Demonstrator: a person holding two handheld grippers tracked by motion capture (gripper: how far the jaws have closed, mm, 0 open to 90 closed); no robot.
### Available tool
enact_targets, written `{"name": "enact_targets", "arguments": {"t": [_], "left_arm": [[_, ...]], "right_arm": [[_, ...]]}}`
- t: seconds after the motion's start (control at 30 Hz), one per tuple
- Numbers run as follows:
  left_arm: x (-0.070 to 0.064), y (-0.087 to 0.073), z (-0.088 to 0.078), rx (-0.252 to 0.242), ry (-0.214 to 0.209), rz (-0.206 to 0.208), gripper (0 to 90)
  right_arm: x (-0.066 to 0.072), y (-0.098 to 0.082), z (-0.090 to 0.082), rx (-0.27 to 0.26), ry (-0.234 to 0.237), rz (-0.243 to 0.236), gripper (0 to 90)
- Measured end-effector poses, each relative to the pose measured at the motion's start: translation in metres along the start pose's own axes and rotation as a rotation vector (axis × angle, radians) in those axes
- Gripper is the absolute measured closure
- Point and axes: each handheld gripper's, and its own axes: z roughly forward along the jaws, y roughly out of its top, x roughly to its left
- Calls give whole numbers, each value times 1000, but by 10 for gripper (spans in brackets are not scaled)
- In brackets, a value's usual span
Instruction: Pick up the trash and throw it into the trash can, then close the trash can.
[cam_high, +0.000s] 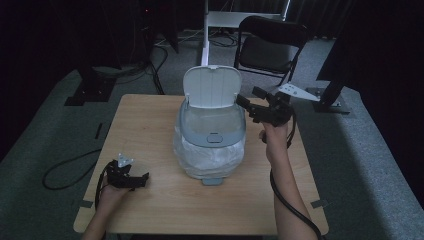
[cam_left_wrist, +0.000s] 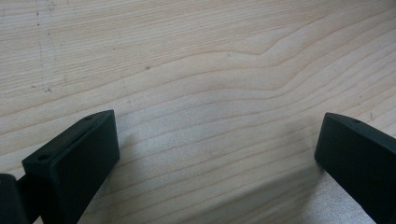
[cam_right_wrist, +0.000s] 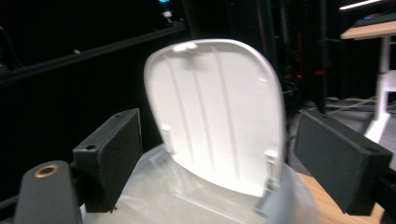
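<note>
The small white bin (cam_high: 212, 135) stands mid-counter (cam_high: 150, 130), lined with a clear bag (cam_high: 210, 157), and its lid (cam_high: 211, 86) is swung up at the bin's far rim. My right gripper (cam_high: 251, 102) hangs just right of that lid, jaws wide apart with nothing between them; in the right gripper view the lid (cam_right_wrist: 219, 112) sits framed between them. I judge the step is closing it: I should push on the lid's top edge, not pinch it, and ease it down so the bag isn't snagged. My left gripper (cam_high: 136, 180) rests open, well left of the bin.
</note>
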Motion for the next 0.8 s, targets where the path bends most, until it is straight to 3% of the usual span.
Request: {"name": "enact_targets", "arguments": {"t": [0.23,0.53,0.8], "left_arm": [[0,0,0,0,1,-1,7],[0,0,0,0,1,-1,7],[0,0,0,-2,1,-1,7]], "right_arm": [[-14,-5,-8,-12,-31,-33,151],[-37,-10,-14,-9,-106,16,151],[-61,-12,-3,33,-165,57,151]]}}
